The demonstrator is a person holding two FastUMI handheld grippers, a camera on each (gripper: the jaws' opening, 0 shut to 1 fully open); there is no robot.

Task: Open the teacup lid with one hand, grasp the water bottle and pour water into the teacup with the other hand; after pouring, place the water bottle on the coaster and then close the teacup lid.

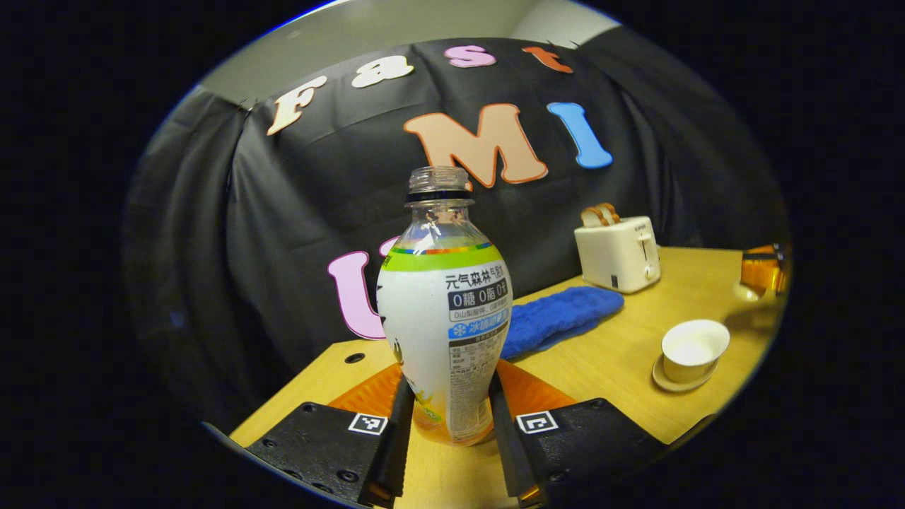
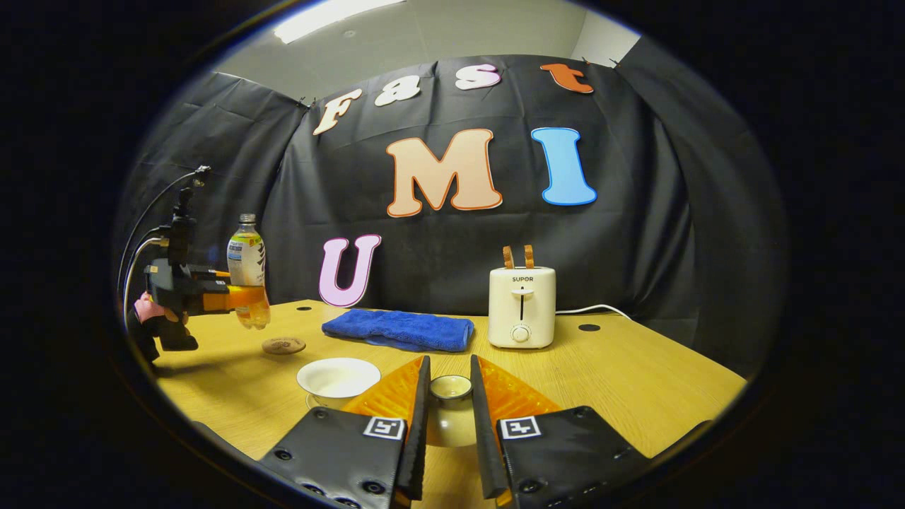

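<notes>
One water bottle (image 1: pixel 444 332), uncapped and upright, is held in the left claw (image 1: pixel 447 417) above the desk (image 1: pixel 608 360). One teacup (image 2: pixel 338 378) seems empty. Right claw (image 2: pixel 450 417) grips one lid (image 2: pixel 450 387).

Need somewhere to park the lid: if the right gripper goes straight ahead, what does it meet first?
Probably the blue towel's right end, with the toaster just right of that line; depth is unclear.
</notes>
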